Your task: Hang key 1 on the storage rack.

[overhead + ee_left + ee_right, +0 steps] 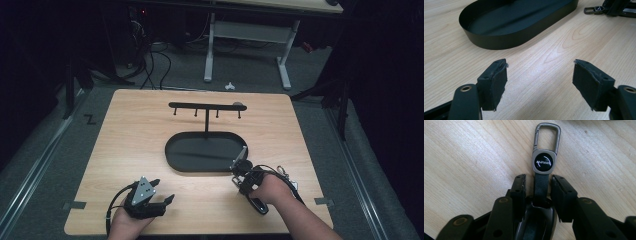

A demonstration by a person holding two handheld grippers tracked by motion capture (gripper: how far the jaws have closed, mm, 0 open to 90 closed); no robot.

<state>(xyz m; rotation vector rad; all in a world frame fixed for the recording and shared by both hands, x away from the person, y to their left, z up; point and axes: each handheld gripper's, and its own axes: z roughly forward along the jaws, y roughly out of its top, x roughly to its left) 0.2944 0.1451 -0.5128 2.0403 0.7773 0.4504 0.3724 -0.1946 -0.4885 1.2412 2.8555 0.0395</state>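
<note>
The right gripper view gives what the high view cannot: a key fob (541, 195) lying on the tabletop (469, 157) between the right tool (539, 192)'s jaws, which stand narrowly apart on either side of its dark strap, apparently not yet pressing it; the round black badge reads what looks like "NAVAA", with a grey snap hook beyond. The left gripper view shows the left tool (540, 75) spread wide and holding nothing over bare wood. From above, the left tool (150, 195) sits near the front edge with free room around it, the right tool (242, 172) just beside the black oval tray (172, 160), whose hook rack (206, 106) stands behind.
</note>
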